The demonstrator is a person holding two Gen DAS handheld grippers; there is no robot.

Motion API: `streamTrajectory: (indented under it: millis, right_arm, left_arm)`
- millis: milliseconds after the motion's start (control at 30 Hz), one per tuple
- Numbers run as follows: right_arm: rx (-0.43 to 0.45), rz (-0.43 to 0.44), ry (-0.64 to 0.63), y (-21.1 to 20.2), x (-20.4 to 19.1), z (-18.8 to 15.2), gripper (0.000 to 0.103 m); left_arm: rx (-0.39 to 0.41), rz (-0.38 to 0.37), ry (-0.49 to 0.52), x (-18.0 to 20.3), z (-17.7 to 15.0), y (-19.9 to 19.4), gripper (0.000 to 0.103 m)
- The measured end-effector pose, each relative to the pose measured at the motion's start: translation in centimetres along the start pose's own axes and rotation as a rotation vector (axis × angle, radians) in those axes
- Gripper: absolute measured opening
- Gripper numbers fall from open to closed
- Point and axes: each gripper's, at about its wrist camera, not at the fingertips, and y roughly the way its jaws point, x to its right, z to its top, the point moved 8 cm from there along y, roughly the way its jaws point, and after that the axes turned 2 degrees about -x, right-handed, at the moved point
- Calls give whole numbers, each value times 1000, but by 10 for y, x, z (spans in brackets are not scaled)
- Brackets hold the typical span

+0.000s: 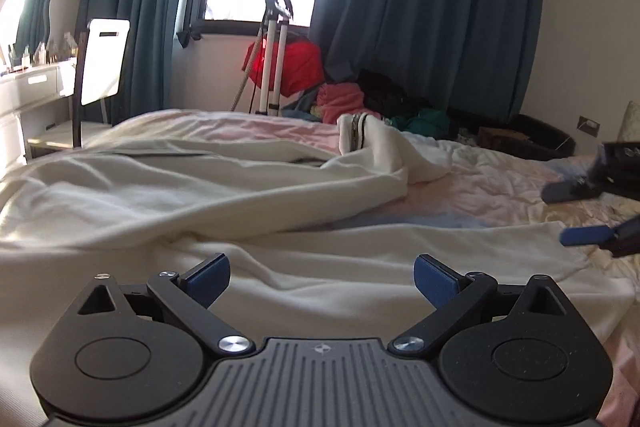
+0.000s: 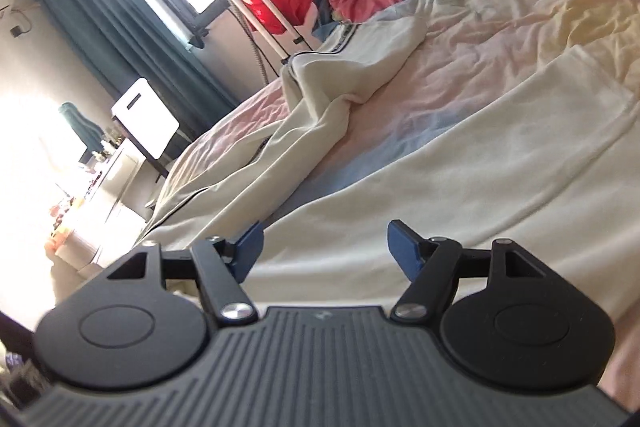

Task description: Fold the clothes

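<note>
Your left gripper (image 1: 322,277) hovers with its jaws spread wide and empty just above the cream garment (image 1: 160,195), which lies rumpled across the bed (image 1: 500,187) ahead of it. Your right gripper (image 2: 322,253), also wide open and holding nothing, sits low over the same cloth, its trimmed end bunched farther ahead

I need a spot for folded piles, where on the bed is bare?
Bare pastel bedsheet lies between the cream garment's raised sleeve and its flat near panel. The far edge is crowded by a heap of coloured clothes.
</note>
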Motion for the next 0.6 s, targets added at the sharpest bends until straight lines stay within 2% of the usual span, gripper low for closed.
streamTrajectory:
  millis: [133, 200, 500, 533, 600]
  right_arm:
    - [32, 86, 170, 87, 29, 57, 72]
    - [78, 71, 194, 130, 43, 88, 72]
    - [272, -29, 281, 259, 95, 175, 71]
    - [300, -29, 268, 265, 95, 183, 71]
    - [319, -60, 254, 248, 100, 190, 57]
  left_arm:
    - [-30, -25, -36, -8, -12, 22, 100]
    - [-45, -37, -54, -12, -18, 33, 100]
    - [-113, -94, -135, -29, -45, 83, 103]
    - [-121, -100, -144, -31, -48, 88, 103]
    - [-126, -107, -149, -32, -50, 93, 103]
